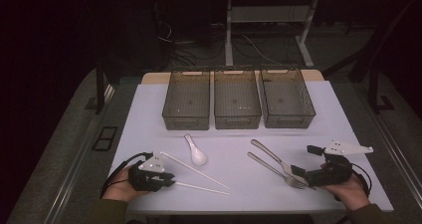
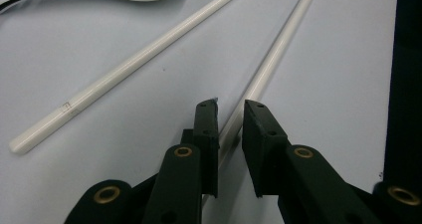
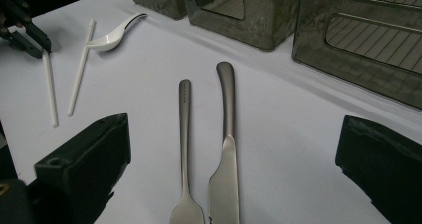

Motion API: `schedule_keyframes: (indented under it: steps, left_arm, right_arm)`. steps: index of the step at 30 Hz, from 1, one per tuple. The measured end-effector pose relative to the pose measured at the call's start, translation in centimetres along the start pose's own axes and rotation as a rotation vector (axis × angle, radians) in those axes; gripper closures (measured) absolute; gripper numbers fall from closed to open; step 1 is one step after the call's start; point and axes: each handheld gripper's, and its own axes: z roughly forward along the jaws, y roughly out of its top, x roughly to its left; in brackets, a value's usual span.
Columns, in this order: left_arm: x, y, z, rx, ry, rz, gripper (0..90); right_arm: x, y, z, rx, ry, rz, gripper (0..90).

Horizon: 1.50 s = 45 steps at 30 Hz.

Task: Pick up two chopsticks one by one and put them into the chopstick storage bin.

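Left gripper (image 1: 166,180) near the desk's front-left corner: fingers (image 2: 206,129) narrowly parted, straddling the near chopstick (image 2: 268,69), not clamped. Right gripper (image 1: 303,176) near the front-right corner: fingers (image 3: 84,169) spread wide, fork (image 3: 185,149) and knife (image 3: 226,149) lying between them, untouched.

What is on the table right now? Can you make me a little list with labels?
bins: three grey bins in a row at the table's far side
spoon: white spoon, mid-table
chopsticks: two white chopsticks, front left
metal cutlery: fork and knife, side by side, front right
left tool: jaws narrowly apart around one chopstick's end
right tool: open wide, fork and knife between its jaws
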Motion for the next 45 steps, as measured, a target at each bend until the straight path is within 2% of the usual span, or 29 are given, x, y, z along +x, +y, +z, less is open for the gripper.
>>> schedule_keyframes:
  steps: [3,5,6,8,9,10,12,15,19,22,28,29,36,41,44,45]
  left_arm:
    - [0.1,0.1,0.1,0.003,-0.002,-0.003,74.0]
    - [0.3,0.2,0.0,0.007,-0.001,0.004,70.3]
    - [0.3,0.3,-0.2,-0.001,-0.001,-0.002,66.1]
    - [0.6,0.7,-0.5,-0.040,0.004,-0.013,65.0]
    - [1.2,1.3,-0.9,-0.068,0.014,-0.011,64.3]
    - [1.2,1.3,-0.9,-0.068,0.014,-0.011,64.2]
    - [2.1,2.0,-1.0,-0.078,0.031,-0.002,64.1]
    - [3.2,2.8,-0.3,-0.056,0.040,0.016,63.3]
    - [4.5,3.1,1.3,-0.031,0.014,0.018,62.6]
    - [4.9,3.0,2.1,-0.009,-0.001,0.023,62.7]
    - [5.0,2.9,2.5,-0.014,-0.017,0.022,64.9]
    - [5.0,2.9,2.4,-0.010,-0.018,0.034,66.1]
    - [4.1,2.8,2.1,0.011,-0.022,0.054,70.8]
    - [3.4,2.5,1.7,0.017,-0.008,0.071,72.4]
    - [2.9,2.2,1.5,0.005,0.009,0.060,74.2]
    - [2.9,2.1,1.3,0.008,0.014,0.067,75.0]
  right_arm:
    - [0.0,0.0,0.0,-0.001,-0.001,0.001,0.9]
    - [0.0,0.0,0.0,-0.003,-0.001,0.001,0.9]
    - [0.0,0.0,0.0,-0.001,-0.002,0.002,0.8]
    - [0.0,0.0,0.0,-0.003,-0.001,0.003,0.8]
    - [0.0,0.0,0.0,-0.006,0.002,0.004,0.9]
    - [0.0,0.0,0.0,-0.007,0.003,0.006,0.9]
    - [0.0,0.0,0.0,-0.008,0.003,0.007,0.9]
    - [0.0,0.1,0.0,-0.009,0.003,0.008,0.8]
    - [-0.1,0.1,0.0,-0.011,0.002,0.009,0.9]
    - [-0.1,0.1,0.0,-0.010,0.004,0.010,0.9]
    - [-0.1,0.1,0.1,-0.008,0.006,0.008,0.8]
    - [-0.1,0.1,0.1,-0.008,0.005,0.009,0.9]
    - [-0.1,0.1,0.0,-0.011,0.003,0.010,0.8]
    - [-0.1,0.1,0.0,-0.011,0.004,0.009,0.8]
    - [-0.1,0.1,0.0,-0.010,0.005,0.009,0.9]
    - [-0.1,0.1,0.0,-0.010,0.004,0.008,0.9]
